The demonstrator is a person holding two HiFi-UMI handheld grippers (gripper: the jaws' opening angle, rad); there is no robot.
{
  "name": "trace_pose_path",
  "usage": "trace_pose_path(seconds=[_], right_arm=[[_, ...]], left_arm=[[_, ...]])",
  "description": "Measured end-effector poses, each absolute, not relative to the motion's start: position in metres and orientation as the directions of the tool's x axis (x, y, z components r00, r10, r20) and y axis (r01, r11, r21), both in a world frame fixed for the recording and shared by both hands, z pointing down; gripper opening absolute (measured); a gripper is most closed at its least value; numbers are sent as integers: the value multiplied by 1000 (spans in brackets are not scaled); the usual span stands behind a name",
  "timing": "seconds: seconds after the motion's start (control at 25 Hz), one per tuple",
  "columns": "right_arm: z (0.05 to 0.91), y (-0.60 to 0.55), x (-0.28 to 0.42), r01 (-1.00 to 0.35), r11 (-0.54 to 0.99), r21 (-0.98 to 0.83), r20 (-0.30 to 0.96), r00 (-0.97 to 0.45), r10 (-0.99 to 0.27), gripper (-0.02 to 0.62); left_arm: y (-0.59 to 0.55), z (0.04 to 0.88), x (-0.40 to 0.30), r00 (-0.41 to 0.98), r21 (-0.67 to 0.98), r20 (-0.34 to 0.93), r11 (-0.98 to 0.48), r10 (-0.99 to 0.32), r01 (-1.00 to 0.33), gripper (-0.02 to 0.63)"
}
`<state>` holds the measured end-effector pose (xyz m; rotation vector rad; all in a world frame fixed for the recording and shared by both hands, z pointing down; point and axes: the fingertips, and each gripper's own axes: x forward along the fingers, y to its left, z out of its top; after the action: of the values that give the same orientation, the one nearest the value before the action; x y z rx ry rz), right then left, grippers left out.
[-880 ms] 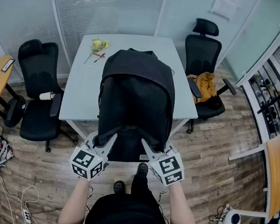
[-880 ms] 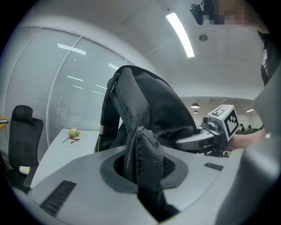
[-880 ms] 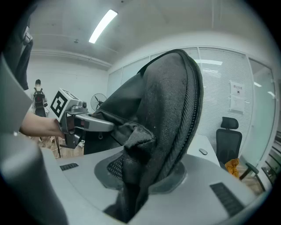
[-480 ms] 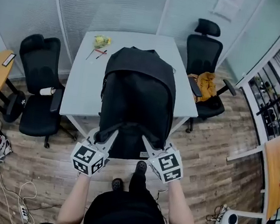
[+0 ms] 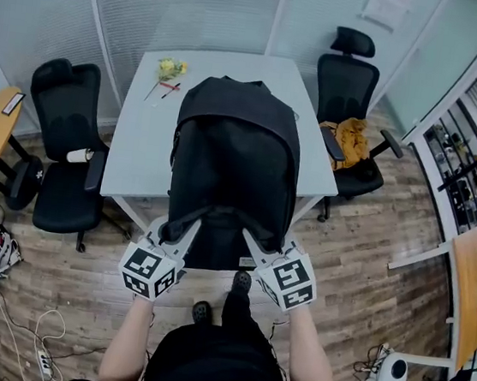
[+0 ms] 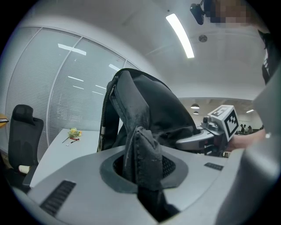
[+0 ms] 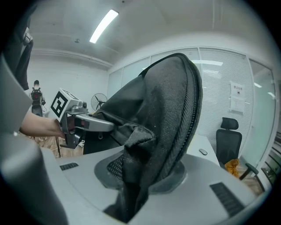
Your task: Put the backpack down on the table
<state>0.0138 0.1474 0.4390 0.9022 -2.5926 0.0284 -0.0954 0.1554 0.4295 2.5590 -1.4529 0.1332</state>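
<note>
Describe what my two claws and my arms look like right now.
Both the left claw and right claw are light grey plastic with long tapering jaws and a dark recess at the mouth. Each carries a white cube printed with black square markers. No cables show. The forearms are bare below a black top.

Cool, even light falls from a ceiling strip lamp (image 6: 180,35) above the backpack (image 5: 234,168), and its streaks glare on the glass wall (image 6: 66,88) behind the backpack. The backpack's black cloth loses detail. The white table (image 5: 142,130) beside it shows no hard shadow. Every view bows at the edges, and both gripper views fade to black corners.
</note>
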Motion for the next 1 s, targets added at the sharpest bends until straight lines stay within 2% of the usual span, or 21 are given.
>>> trace_pose_path(seconds=[0.52, 1.0], right_arm=[[448, 116, 35, -613, 788, 60, 367, -721, -588, 95], [452, 64, 40, -561, 828, 32, 361, -766, -533, 97]], left_arm=[[124, 437, -75, 521, 121, 196, -506, -831, -854, 64], [78, 437, -68, 479, 115, 223, -465, -849, -878, 64]])
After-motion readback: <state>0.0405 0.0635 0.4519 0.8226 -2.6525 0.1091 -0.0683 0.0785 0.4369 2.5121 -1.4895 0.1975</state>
